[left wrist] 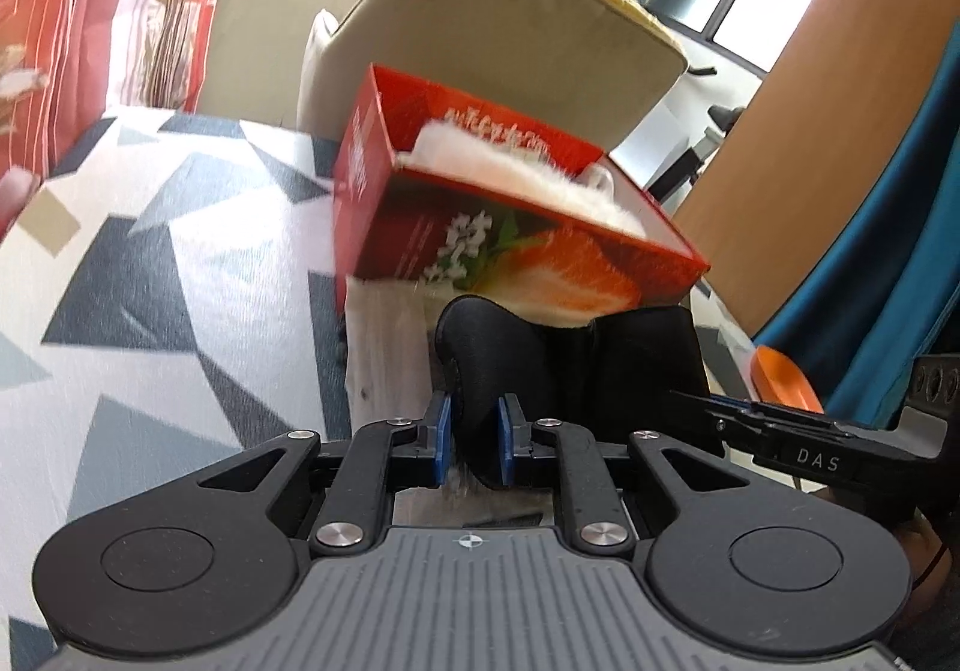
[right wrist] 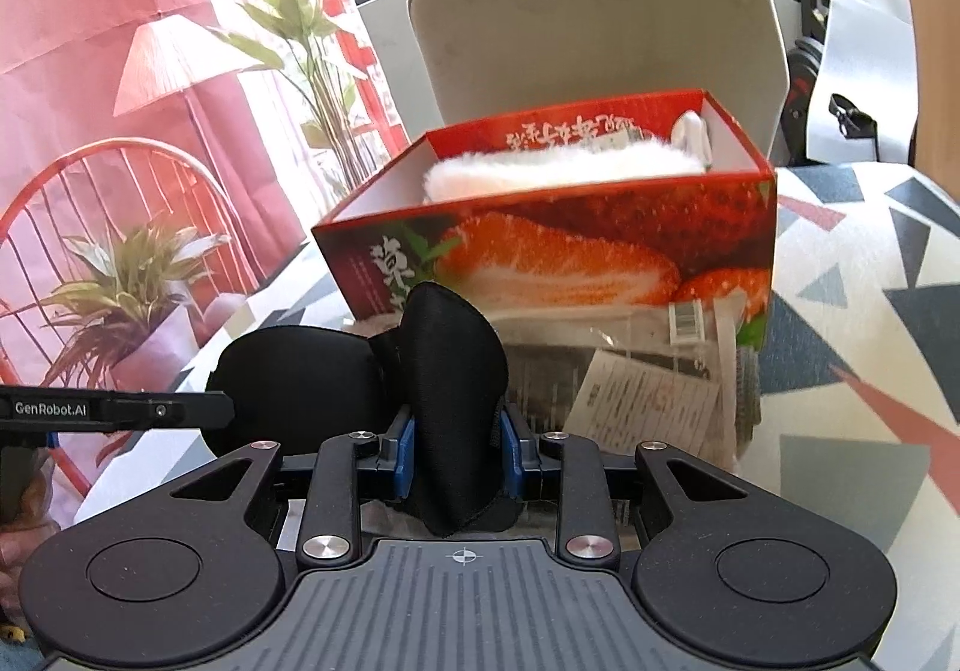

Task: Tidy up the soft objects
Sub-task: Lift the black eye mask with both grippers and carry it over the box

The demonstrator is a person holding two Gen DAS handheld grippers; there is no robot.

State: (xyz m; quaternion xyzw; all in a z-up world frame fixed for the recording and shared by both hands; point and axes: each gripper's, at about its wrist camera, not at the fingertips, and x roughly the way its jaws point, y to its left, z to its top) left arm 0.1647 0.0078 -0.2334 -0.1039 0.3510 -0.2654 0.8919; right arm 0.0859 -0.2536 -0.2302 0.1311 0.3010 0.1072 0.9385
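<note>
The left claw (left wrist: 474, 446), ribbed grey body and black linkages nearest the lens, is clamped on one lobe of a black padded eye mask (left wrist: 480, 365), its blue pads (left wrist: 443, 425) pressing the soft fabric from both sides. The right claw (right wrist: 457, 452) is likewise clamped on the mask's other lobe (right wrist: 450, 371), which stands upright between its blue pads (right wrist: 405, 449); so one mask is held between two claws, just in front of the box.

Largest is the counter (left wrist: 150, 281), covered by a cloth of grey, navy, tan and white triangles. Behind it stands one beige upholstered chair (right wrist: 600, 23) with a rounded back. On the counter sits one open red cardboard box (right wrist: 570, 251), printed with strawberries, holding one white fluffy item (right wrist: 558, 170). Beneath and against the box lies a clear, crinkly plastic packet (right wrist: 648, 389) with printed paper labels. The mask hangs just short of the box's near wall, below its rim.
</note>
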